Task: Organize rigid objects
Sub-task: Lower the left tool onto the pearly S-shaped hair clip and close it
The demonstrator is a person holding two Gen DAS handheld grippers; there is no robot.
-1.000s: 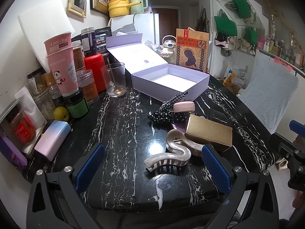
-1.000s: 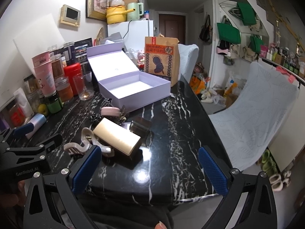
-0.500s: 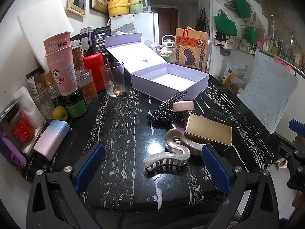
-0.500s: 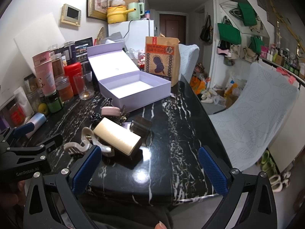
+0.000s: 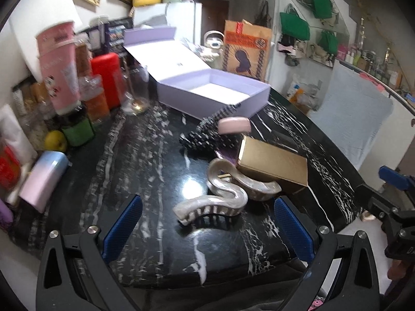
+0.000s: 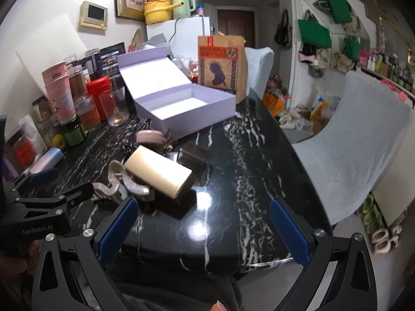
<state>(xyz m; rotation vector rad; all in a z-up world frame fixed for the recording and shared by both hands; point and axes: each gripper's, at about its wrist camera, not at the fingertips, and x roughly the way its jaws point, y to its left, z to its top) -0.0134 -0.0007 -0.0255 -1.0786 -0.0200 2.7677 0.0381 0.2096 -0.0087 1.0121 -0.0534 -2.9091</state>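
Two grippers, left (image 5: 207, 229) and right (image 6: 199, 229), fingers apart, empty; hair clip (image 5: 220, 194) judged likely dislodged if gold box (image 5: 272, 162) were lifted.

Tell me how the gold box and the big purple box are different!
The gold box is closed and shiny; the purple box is open, its lid tipped back, with nothing visible inside. The gold box is much smaller. It leans on a pearly hair claw; the purple box sits flat. Both are rectangular and rest on the black marble table.
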